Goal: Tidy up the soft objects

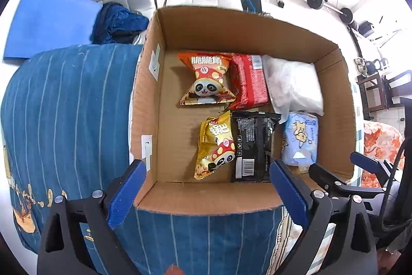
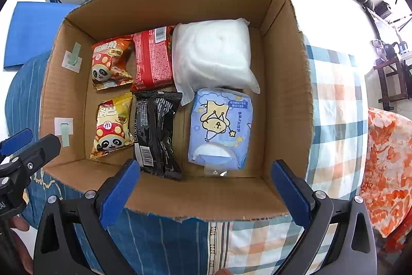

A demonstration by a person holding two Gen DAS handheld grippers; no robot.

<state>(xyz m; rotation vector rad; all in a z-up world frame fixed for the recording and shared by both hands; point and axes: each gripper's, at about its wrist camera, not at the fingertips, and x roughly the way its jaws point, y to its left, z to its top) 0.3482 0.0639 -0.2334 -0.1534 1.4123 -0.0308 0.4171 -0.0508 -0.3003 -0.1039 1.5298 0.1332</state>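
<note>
Bedding in blue stripes (image 1: 64, 107) carries an open cardboard box (image 2: 285, 84) holding six soft packs in two rows, with bare floor along its left wall. Only the right wrist view shows checked bedding (image 2: 337, 105). Left gripper (image 1: 208, 192) and right gripper (image 2: 206, 187) both hover spread apart, empty, above the near rim.

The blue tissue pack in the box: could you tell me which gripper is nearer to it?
Right. The right gripper hangs open directly before the blue tissue pack. The left gripper sits further left, open, facing the yellow snack bag and black packet.
</note>
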